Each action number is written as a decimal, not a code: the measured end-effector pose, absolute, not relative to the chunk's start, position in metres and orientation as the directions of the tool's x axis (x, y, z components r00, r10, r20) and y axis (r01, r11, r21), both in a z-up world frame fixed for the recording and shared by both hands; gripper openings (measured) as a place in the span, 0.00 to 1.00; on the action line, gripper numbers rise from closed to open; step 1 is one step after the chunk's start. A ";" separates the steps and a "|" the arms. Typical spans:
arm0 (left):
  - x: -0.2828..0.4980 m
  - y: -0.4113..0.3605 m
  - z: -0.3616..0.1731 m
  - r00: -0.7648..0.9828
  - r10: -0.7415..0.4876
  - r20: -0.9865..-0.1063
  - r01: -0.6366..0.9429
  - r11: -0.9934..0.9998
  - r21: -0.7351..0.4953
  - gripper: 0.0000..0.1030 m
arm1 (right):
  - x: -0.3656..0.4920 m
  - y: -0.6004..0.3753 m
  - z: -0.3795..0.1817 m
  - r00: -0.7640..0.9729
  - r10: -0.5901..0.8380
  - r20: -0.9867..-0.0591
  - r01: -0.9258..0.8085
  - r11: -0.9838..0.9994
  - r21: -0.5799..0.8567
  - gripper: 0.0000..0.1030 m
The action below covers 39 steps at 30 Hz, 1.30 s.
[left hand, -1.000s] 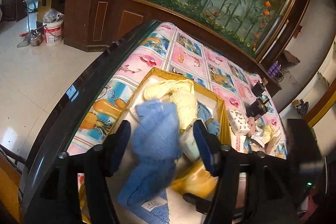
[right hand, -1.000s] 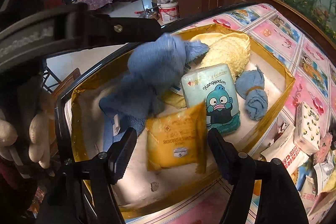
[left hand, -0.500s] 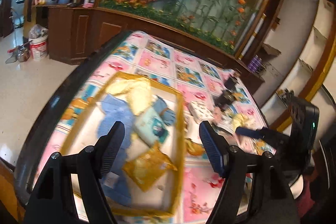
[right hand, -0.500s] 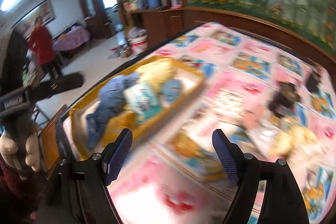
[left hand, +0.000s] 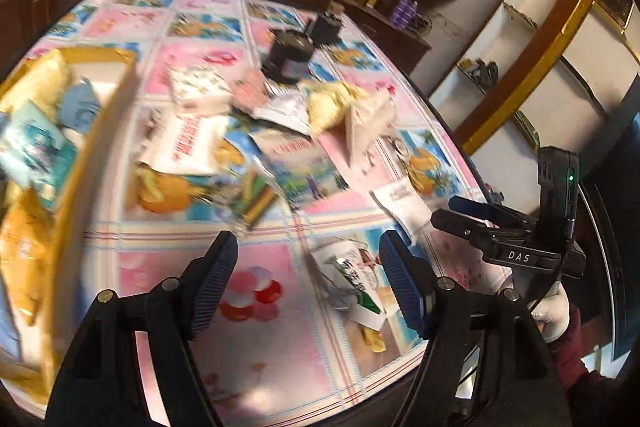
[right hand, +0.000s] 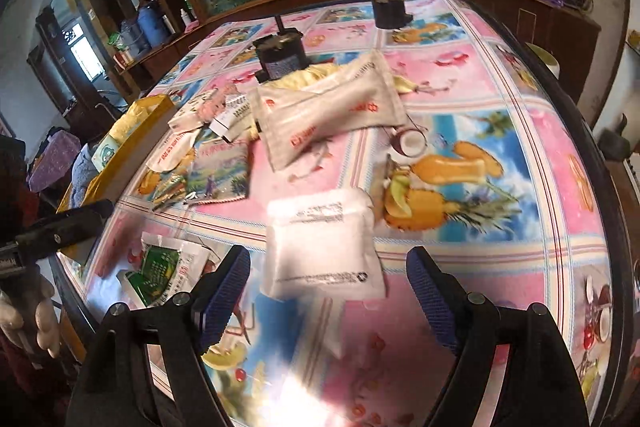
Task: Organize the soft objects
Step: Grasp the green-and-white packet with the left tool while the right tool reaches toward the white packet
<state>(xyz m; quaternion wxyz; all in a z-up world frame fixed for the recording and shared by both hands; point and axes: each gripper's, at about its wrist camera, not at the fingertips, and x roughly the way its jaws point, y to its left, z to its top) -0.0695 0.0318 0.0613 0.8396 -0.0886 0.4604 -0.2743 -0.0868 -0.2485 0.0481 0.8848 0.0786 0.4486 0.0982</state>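
Both grippers have swung away from the yellow-rimmed tray (left hand: 116, 95), where the blue towel was dropped. The left gripper (left hand: 308, 283) and right gripper (right hand: 328, 291) gape wide and empty. The right one hovers over a white soft tissue pack (right hand: 324, 247) lying well to the tray's right, probably the next pick.

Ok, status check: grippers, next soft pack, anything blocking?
Left gripper open, empty. Right gripper open, empty, over white tissue pack lying loose on the table. Yellow tray at left holds packs. Nothing blocking the white pack.
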 end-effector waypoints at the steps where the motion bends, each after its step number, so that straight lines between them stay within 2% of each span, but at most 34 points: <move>1: -0.072 0.018 0.055 0.395 -0.549 -0.736 0.395 0.825 -0.404 0.71 | -0.090 -0.255 0.046 0.578 0.245 -0.779 -0.089 0.967 0.238 0.80; 7: -0.093 -0.034 0.033 0.354 -0.488 -0.798 0.490 0.823 -0.287 0.73 | -0.088 -0.280 0.039 0.579 0.251 -0.775 -0.024 0.956 0.292 0.80; 11: -0.100 -0.039 0.033 0.407 -0.458 -0.790 0.515 0.830 -0.216 0.75 | -0.089 -0.275 0.042 0.587 0.259 -0.767 -0.027 0.953 0.302 0.80; 12: -0.101 -0.036 0.033 0.403 -0.472 -0.784 0.513 0.826 -0.234 0.63 | -0.089 -0.273 0.043 0.590 0.261 -0.764 -0.026 0.952 0.306 0.80; 13: -0.099 -0.031 0.032 0.401 -0.489 -0.775 0.517 0.819 -0.249 0.31 | -0.089 -0.272 0.044 0.594 0.263 -0.760 -0.025 0.951 0.310 0.80; 14: -0.096 -0.025 0.032 0.381 -0.505 -0.775 0.517 0.811 -0.274 0.22 | -0.090 -0.271 0.044 0.597 0.269 -0.756 -0.027 0.948 0.316 0.80; 24: -0.084 0.010 0.030 0.404 -0.526 -0.749 0.432 0.831 -0.350 0.22 | -0.084 -0.266 0.035 0.581 0.286 -0.762 -0.032 0.944 0.330 0.80; 26: -0.086 0.004 0.029 0.403 -0.520 -0.753 0.437 0.832 -0.341 0.30 | -0.083 -0.266 0.034 0.576 0.288 -0.765 -0.035 0.944 0.329 0.80; 27: -0.088 0.000 0.030 0.405 -0.516 -0.755 0.446 0.832 -0.330 0.47 | -0.082 -0.266 0.034 0.575 0.289 -0.765 -0.036 0.943 0.329 0.80; 28: -0.092 -0.004 0.031 0.410 -0.506 -0.759 0.457 0.834 -0.310 0.70 | -0.082 -0.265 0.034 0.575 0.289 -0.765 -0.038 0.944 0.329 0.80; 29: -0.095 -0.010 0.032 0.416 -0.486 -0.768 0.464 0.840 -0.281 0.79 | -0.081 -0.265 0.034 0.574 0.289 -0.766 -0.039 0.944 0.327 0.80; 30: -0.100 -0.018 0.030 0.422 -0.470 -0.775 0.480 0.841 -0.249 0.81 | -0.081 -0.265 0.034 0.572 0.286 -0.769 -0.040 0.946 0.323 0.80; 32: -0.111 -0.035 0.027 0.455 -0.411 -0.790 0.534 0.836 -0.128 0.79 | -0.079 -0.262 0.034 0.565 0.279 -0.776 -0.044 0.950 0.309 0.80; 33: -0.116 -0.040 0.028 0.472 -0.397 -0.787 0.554 0.828 -0.085 0.61 | -0.077 -0.261 0.034 0.561 0.276 -0.781 -0.048 0.952 0.301 0.80; 34: -0.118 -0.042 0.029 0.470 -0.406 -0.784 0.575 0.815 -0.077 0.37 | -0.076 -0.259 0.034 0.556 0.272 -0.785 -0.054 0.955 0.293 0.80; 36: -0.115 -0.037 0.031 0.425 -0.460 -0.780 0.583 0.798 -0.153 0.37 | -0.073 -0.253 0.034 0.545 0.264 -0.796 -0.067 0.960 0.272 0.81; 39: -0.111 -0.025 0.032 0.429 -0.471 -0.770 0.556 0.810 -0.185 0.37 | -0.068 -0.242 0.034 0.534 0.246 -0.809 -0.090 0.968 0.235 0.81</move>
